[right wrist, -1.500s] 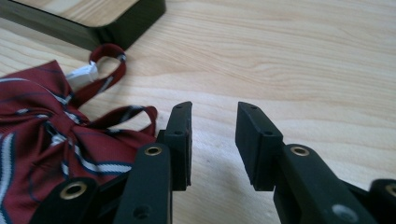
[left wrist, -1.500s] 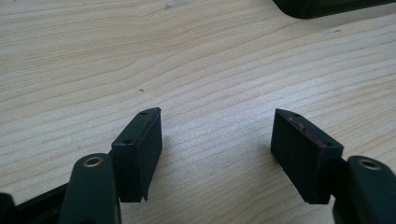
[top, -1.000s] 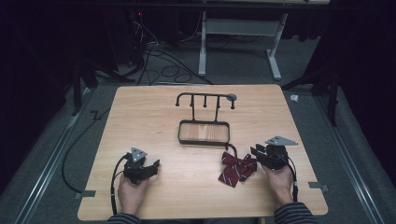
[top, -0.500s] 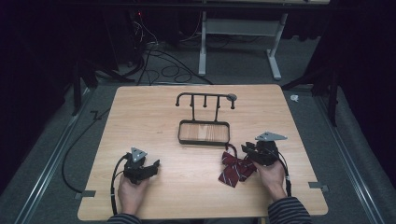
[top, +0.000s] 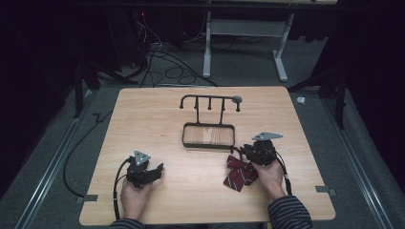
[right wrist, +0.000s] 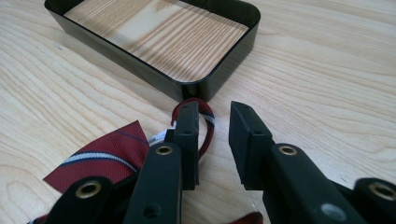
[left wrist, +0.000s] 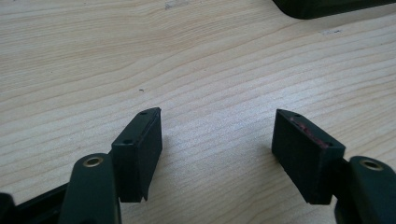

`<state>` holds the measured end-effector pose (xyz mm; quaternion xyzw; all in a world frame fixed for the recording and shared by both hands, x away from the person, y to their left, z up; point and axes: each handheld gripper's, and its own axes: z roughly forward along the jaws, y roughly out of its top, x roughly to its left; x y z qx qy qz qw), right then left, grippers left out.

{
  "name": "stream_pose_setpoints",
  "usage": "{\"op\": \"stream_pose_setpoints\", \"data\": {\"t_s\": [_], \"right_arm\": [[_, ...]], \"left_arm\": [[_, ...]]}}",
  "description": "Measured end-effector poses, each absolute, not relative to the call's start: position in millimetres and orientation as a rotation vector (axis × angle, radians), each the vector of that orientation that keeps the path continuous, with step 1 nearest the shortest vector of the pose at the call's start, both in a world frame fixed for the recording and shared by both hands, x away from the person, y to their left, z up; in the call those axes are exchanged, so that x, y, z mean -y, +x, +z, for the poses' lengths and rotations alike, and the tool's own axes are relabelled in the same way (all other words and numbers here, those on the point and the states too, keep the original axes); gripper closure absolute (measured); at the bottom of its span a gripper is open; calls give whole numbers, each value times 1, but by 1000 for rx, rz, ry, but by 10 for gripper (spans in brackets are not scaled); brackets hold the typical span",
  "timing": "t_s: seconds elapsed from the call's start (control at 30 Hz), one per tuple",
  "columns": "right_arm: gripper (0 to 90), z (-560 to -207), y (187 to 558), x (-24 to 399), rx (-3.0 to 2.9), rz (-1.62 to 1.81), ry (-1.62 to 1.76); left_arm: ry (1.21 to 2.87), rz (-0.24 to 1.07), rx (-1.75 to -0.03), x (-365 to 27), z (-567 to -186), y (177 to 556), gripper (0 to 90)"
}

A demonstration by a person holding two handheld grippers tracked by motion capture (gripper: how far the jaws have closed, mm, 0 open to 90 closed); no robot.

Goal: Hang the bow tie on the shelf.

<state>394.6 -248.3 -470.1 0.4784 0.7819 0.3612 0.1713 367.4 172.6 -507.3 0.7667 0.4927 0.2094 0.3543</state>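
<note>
A dark red bow tie with white and navy stripes lies on the wooden table, in front of the right corner of a black tray. My right gripper rests at the tie's upper right edge. In the right gripper view its jaws have just been closing. They still stand apart, with the tie's red strap loop curling around the left fingertip and bare wood showing in the gap; the right gripper is open. My left gripper rests at the front left, open over bare wood.
The tray has a wood-grain floor and carries an upright black rack with hooks behind it. It lies just beyond the right gripper's tips. Cables trail from both grippers toward the front edge. Dark floor and table legs surround the table.
The right gripper has moved left and slightly away from the person, onto the bow tie's edge near the tray corner. The left gripper has stayed put.
</note>
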Motion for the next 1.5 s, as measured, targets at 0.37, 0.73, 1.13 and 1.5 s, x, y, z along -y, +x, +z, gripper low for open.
{"op": "stream_pose_setpoints", "data": {"t_s": [0.37,0.73,1.13,1.5], "right_arm": [[763,-482,406,241,-2258,984,1391],[836,-489,411,240,-2283,967,1411],[900,-491,411,238,-2300,941,1398],[900,-475,399,239,-2282,993,1331]], "left_arm": [[1984,537,-1274,-173,-507,367,338],[1982,538,-1274,-173,-507,367,338],[1984,535,-1275,-173,-507,367,338],[1985,535,-1274,-173,-507,367,338]]}}
